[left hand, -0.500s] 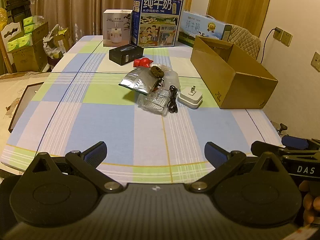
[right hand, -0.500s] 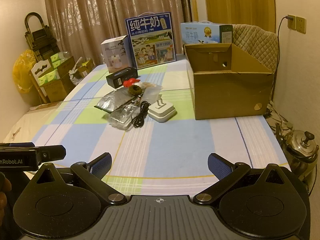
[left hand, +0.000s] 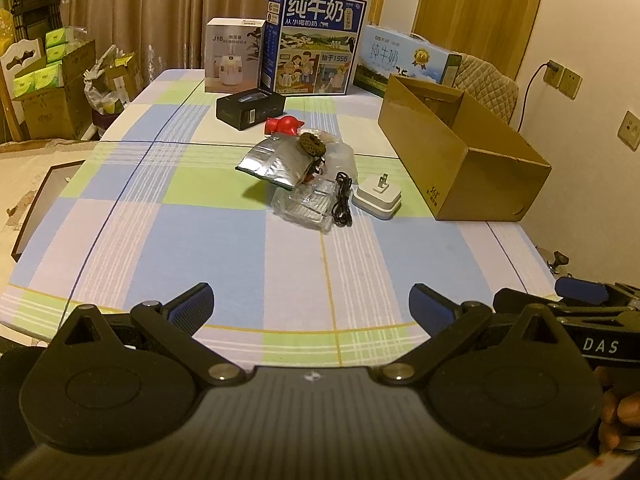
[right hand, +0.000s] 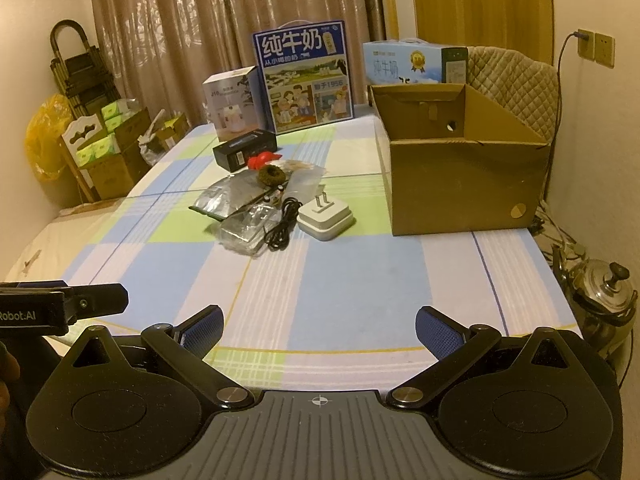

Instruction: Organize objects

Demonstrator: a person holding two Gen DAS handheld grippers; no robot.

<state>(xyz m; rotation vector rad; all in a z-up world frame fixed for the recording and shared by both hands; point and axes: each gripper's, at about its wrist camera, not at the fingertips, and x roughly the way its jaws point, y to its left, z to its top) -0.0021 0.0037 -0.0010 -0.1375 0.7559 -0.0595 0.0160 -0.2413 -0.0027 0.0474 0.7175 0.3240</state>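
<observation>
A small heap lies mid-table: a silver foil pouch, a clear plastic packet, a coiled black cable, a white plug adapter, a dark scrunchie, a red object and a black box. An open cardboard box stands to their right. The same adapter, cable and cardboard box show in the right wrist view. My left gripper is open over the table's near edge, far from the heap. My right gripper is open too, holding nothing.
Milk cartons and a humidifier box line the table's far edge. A quilted chair back stands behind the cardboard box. A metal kettle sits off the table's right side. Cartons of tissue packs stand on the left.
</observation>
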